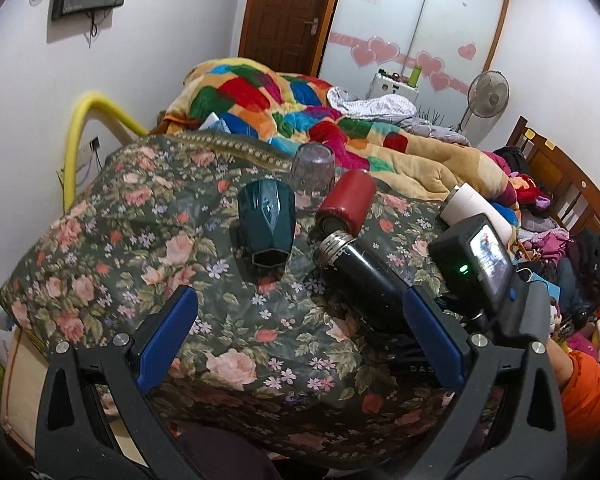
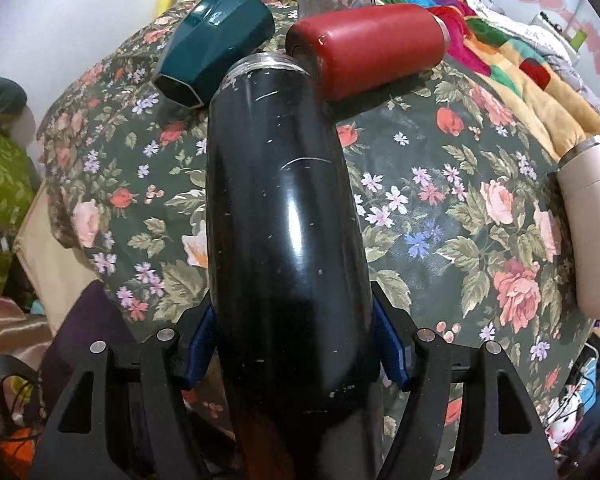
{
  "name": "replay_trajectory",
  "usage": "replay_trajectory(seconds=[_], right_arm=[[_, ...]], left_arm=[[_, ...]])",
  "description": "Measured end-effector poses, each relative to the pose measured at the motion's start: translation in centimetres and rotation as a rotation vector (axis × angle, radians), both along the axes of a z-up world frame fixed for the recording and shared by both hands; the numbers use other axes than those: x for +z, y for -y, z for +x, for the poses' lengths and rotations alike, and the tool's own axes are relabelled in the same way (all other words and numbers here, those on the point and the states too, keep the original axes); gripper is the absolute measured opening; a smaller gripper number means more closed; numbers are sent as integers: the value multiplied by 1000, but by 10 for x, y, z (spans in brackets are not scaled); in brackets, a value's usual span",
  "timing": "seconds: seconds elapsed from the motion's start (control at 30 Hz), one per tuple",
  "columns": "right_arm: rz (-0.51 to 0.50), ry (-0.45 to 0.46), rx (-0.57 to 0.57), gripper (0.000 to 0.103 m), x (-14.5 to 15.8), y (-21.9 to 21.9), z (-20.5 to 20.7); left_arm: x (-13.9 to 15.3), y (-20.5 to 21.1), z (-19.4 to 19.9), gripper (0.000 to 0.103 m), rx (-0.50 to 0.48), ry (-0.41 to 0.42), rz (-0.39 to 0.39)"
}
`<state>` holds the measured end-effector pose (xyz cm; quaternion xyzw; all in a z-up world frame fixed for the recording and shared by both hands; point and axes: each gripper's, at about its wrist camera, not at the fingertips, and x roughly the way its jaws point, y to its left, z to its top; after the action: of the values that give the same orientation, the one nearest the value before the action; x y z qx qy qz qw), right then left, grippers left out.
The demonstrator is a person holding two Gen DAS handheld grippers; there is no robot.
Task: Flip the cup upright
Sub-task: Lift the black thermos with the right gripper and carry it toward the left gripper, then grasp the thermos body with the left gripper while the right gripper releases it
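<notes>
While the right gripper (image 2: pixel 296 344) clamps the black flask (image 2: pixel 288 208), its base is hidden.

Our left wrist view looked from farther back across the floral green quilt (image 1: pixel 148 208). Our right wrist view sat close against the scratched black metal flask (image 2: pixel 288 216), facing twelve o'clock. Both shared the faceted teal cup (image 1: pixel 266 220), at eleven o'clock in the right view.

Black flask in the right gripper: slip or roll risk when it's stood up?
The black flask looks glossy and tapered, so it may slide in the right gripper. Being round, it would likely roll if dropped. The soft floral quilt probably makes standing it wobbly.
</notes>
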<state>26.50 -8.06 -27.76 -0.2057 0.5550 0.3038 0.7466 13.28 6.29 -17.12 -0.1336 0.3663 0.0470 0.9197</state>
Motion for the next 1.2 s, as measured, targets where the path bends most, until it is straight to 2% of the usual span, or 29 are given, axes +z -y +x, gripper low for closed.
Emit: replay_trajectory(seconds=[0.17, 0.37, 0.47, 0.57, 0.63, 0.73, 0.83, 1.2], right_arm=[[24, -16, 7, 65, 18, 6, -1], [82, 95, 12, 66, 63, 38, -20], [124, 158, -28, 71, 85, 63, -28], [145, 232, -89, 73, 103, 80, -36], [152, 283, -137, 73, 110, 95, -40], [166, 306, -183, 73, 113, 105, -42], [179, 312, -221, 73, 112, 113, -47], [227, 334, -293, 73, 104, 131, -66]], left_arm=[[-10, -3, 12, 103, -11, -44, -69], [-23, 5, 37, 103, -55, -100, -144], [-39, 13, 54, 95, -69, -166, -170], [-63, 23, 71, 87, -84, -251, -195], [-71, 30, 77, 85, -91, -277, -183], [-78, 37, 82, 84, -97, -299, -169], [-83, 43, 87, 84, -87, -313, -122], [-115, 52, 120, 79, -71, -399, -43]])
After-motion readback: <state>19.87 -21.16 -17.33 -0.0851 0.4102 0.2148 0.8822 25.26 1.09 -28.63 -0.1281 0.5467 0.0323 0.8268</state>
